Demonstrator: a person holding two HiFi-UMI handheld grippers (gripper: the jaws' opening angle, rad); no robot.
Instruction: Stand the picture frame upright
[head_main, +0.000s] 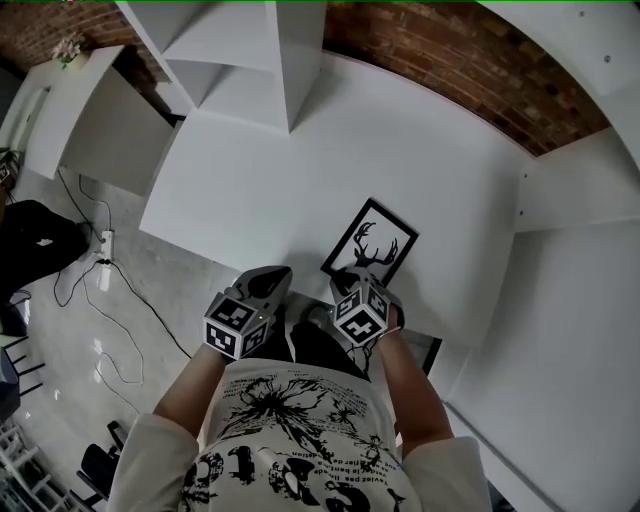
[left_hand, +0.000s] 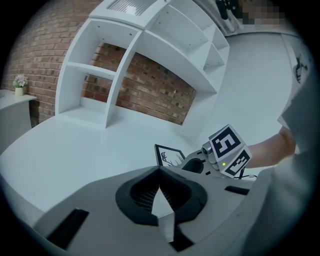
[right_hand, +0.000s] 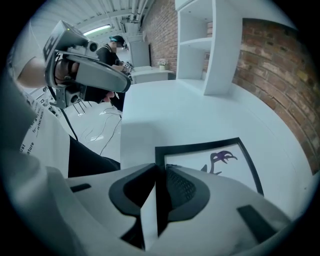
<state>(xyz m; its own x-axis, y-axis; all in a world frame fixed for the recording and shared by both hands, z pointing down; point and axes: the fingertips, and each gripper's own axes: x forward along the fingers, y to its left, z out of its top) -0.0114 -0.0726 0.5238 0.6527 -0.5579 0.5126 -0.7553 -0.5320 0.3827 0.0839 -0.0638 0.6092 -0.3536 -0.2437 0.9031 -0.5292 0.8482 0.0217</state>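
Note:
The black picture frame with a deer-antler print lies on the white table, near its front edge. In the right gripper view the frame runs its near left corner into the narrow gap between the jaws. My right gripper is shut on that corner. My left gripper hovers just left of it at the table's front edge, shut and holding nothing. From the left gripper view the frame shows beyond the right gripper, and whether it is lifted off the table is unclear.
White open shelving stands at the table's back against a brick wall. Another white surface lies to the right. Cables and a power strip trail on the floor to the left. A person stands far off.

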